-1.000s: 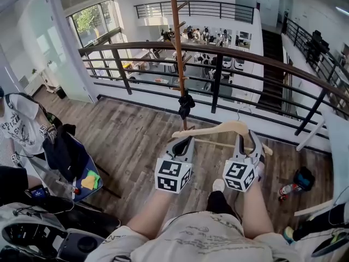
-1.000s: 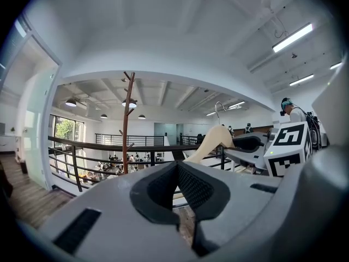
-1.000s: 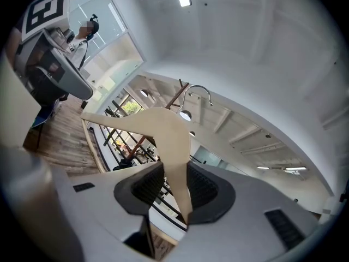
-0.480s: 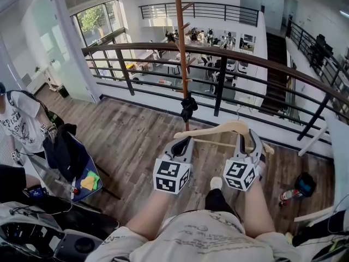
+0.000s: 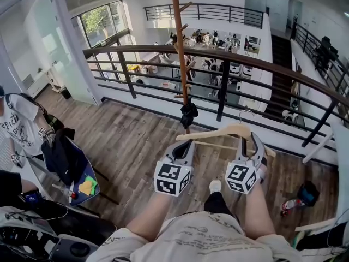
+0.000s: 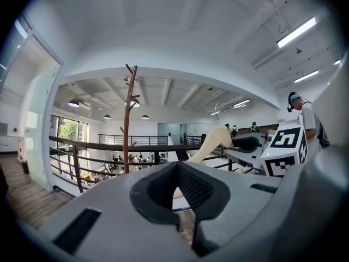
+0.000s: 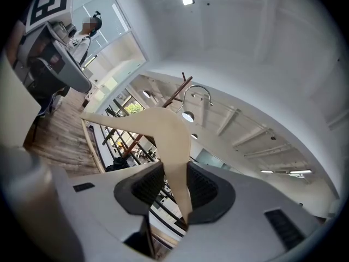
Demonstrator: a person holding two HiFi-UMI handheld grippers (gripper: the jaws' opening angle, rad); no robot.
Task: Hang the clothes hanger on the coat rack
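head view: clothes hanger (image 5: pixel 218 131) held level in front of the person; coat rack (image 5: pixel 179 48) well beyond it at 11 o'clock.
left gripper view: left gripper (image 6: pixel 177 192) pads together, empty; hanger at 2 o'clock.
right gripper view: right gripper (image 7: pixel 177 192) clamped on the hanger's wooden arm.
progress: hanger picked up, not yet hung; carrying to the rack and hooking remain.

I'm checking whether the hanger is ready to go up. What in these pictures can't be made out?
Foot of the coat rack: head view, hidden behind the hanger and left gripper.
The dark bundle on the pole: head view, too small to identify.
Left gripper's hold: left gripper view shows only a pale sliver between its pads; whether that is the hanger's end is unclear.
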